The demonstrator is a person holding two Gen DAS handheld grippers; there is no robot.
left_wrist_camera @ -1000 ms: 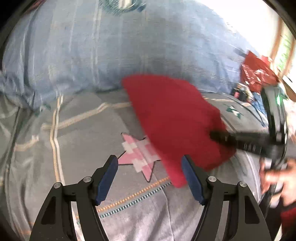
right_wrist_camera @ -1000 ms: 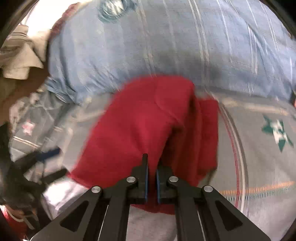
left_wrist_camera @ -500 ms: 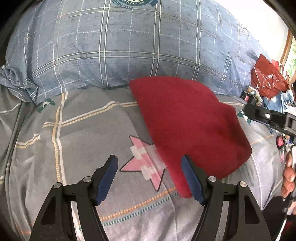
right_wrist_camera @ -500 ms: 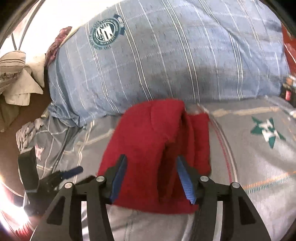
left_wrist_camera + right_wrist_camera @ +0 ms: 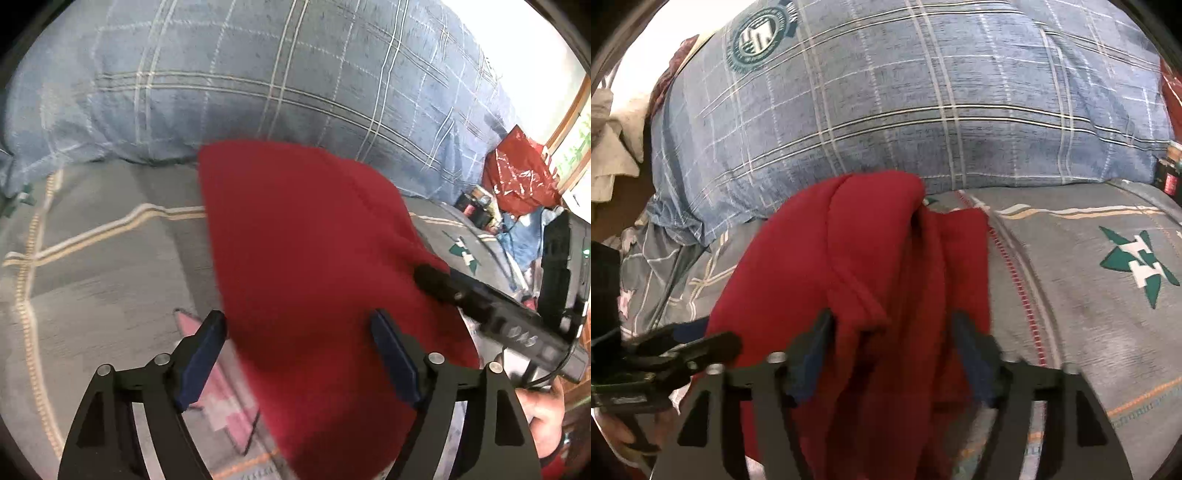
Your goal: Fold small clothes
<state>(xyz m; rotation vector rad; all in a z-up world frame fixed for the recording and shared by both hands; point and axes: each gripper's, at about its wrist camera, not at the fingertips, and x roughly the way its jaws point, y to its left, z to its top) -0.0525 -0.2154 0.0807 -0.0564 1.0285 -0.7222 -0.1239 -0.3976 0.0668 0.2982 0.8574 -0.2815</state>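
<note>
A folded red garment [image 5: 306,258] lies on the grey bedsheet [image 5: 103,266] in front of a blue plaid pillow. My left gripper [image 5: 299,343] is open, its near edge between the blue pads. In the right wrist view the red garment [image 5: 871,266] shows a folded layer and a seam. My right gripper [image 5: 894,347] is open with the cloth between its fingers. The right gripper also shows in the left wrist view [image 5: 428,277], its tip against the cloth's right side. The left gripper shows at the left edge of the right wrist view [image 5: 701,339].
The blue plaid pillow [image 5: 905,103] lies behind the garment. A red plastic bag [image 5: 517,177] and small clutter sit at the far right. Pale crumpled cloth [image 5: 613,147] is at the far left. The sheet has a pink star [image 5: 207,373] and a green star [image 5: 1137,262].
My right gripper was shut on the garment a second ago, then opened and let go. Both grippers have since moved closer over the cloth.
</note>
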